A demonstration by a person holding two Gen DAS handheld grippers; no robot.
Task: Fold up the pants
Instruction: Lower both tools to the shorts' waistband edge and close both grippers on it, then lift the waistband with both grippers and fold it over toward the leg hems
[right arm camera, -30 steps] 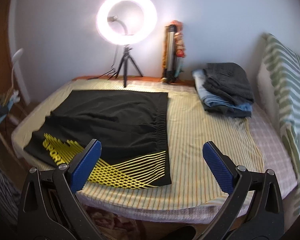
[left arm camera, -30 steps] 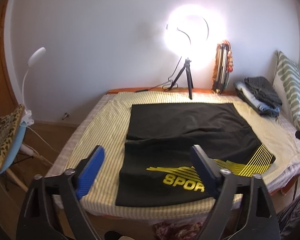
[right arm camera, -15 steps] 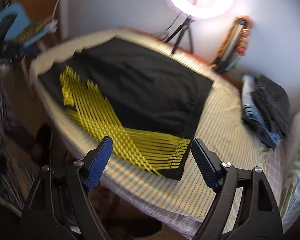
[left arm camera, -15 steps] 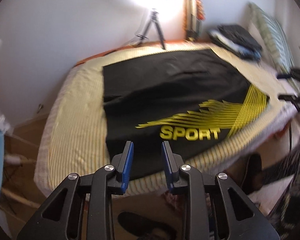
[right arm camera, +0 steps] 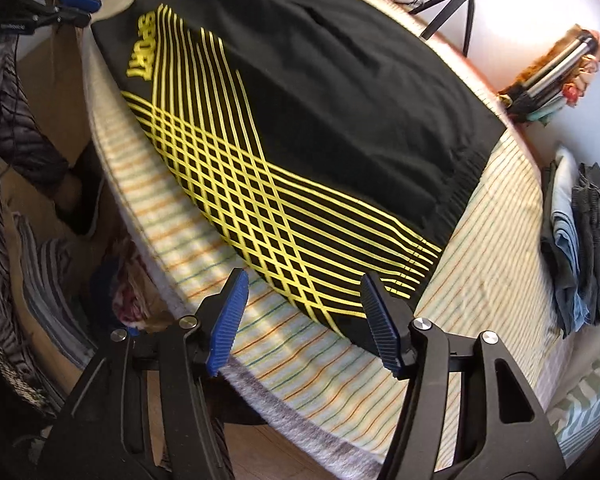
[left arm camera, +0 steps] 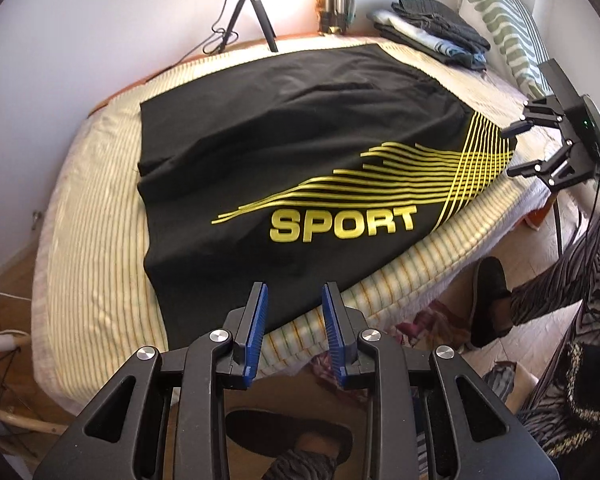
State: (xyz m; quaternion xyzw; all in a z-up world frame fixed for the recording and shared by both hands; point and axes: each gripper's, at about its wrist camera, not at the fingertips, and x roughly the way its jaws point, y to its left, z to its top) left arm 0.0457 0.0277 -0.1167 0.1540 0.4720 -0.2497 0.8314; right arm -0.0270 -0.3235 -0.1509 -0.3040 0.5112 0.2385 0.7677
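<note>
Black pants (left arm camera: 284, 136) with yellow stripes and the word SPORT lie flat on the striped bed (left arm camera: 88, 264). They also show in the right wrist view (right arm camera: 340, 112). My left gripper (left arm camera: 294, 294) hovers just above the pants' near hem, jaws narrowly apart and empty. My right gripper (right arm camera: 304, 286) is open and empty over the near waistband corner with the yellow grid. The right gripper also shows in the left wrist view (left arm camera: 516, 148), and the left gripper in the right wrist view (right arm camera: 82, 10).
A stack of folded clothes (left arm camera: 432, 28) lies at the bed's far right, next to a green striped pillow (left arm camera: 500, 20). A tripod (left arm camera: 252, 12) stands at the wall. The person's legs and shoes (left arm camera: 492, 304) are on the wooden floor by the bed's front edge.
Both grippers moved down and in toward the pants' near edge. The left jaws closed from wide to a narrow gap. The right jaws narrowed a little.
</note>
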